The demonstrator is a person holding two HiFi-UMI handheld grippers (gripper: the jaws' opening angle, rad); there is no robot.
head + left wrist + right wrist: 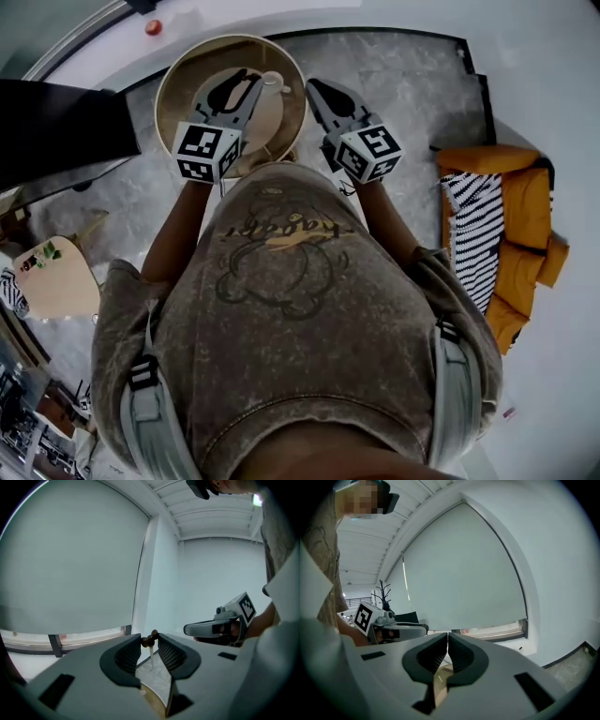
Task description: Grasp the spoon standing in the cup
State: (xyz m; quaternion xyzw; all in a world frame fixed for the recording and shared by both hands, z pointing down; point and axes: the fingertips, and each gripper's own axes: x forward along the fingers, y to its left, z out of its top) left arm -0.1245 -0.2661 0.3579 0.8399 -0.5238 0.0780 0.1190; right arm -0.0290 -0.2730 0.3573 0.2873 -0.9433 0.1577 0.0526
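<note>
Between the tips of my left gripper (150, 640) sits the spoon's (150, 641) brown knobbed top, touching both ribbed pads. Its pale handle hangs straight down below the jaws. In the head view the left gripper (246, 84) is over the round wooden table (183, 66), and a small pale cup (273, 81) stands just right of its tips. My right gripper (323, 94) hovers at the table's right edge. Its jaws (447, 637) are shut tip to tip with nothing between them. The left gripper view does not show the cup.
Orange cushions with a black-and-white striped cloth (497, 220) lie on the floor at the right. A small wooden stand (56, 277) is at the lower left. A dark bulky shape (56, 127) sits left of the table. Grey marbled floor (412, 84) surrounds it.
</note>
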